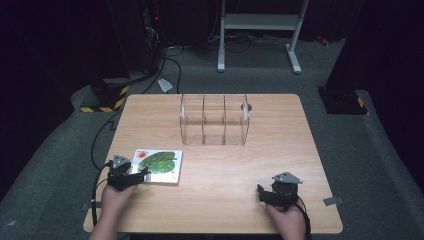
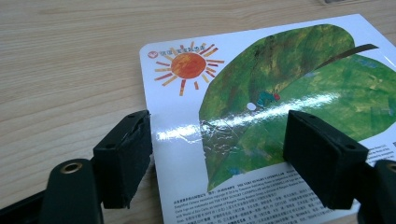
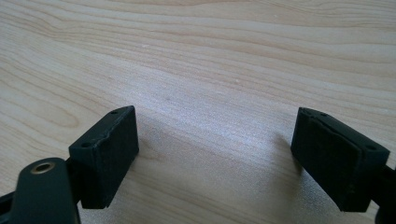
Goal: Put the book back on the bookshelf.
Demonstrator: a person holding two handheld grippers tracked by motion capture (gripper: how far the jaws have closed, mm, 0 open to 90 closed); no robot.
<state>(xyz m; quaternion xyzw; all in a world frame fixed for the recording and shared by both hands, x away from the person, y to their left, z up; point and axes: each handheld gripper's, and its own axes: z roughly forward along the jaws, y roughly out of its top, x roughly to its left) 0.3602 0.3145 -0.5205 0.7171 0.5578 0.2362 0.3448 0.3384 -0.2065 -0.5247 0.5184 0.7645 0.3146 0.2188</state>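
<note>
A picture book (image 1: 159,166) with a green leaf and orange sun on its cover lies flat near the wooden table's (image 1: 225,165) front-left edge. The left gripper (image 2: 217,140) is spread wide over the book's near end, gripping nothing. The right gripper (image 3: 215,154), also wide and empty, sits over bare wood at front right. A clear three-compartment organizer (image 1: 214,120) stands at the far centre.

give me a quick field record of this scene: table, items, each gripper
table: wooden table
book: picture book lying flat, near left; cover shows a sun and a green leaf
organizer: clear divided box toward the far side, looks empty
left gripper: left gripper jaws open, spread over the book's corner
right gripper: right gripper jaws open over bare wood, near right
</note>
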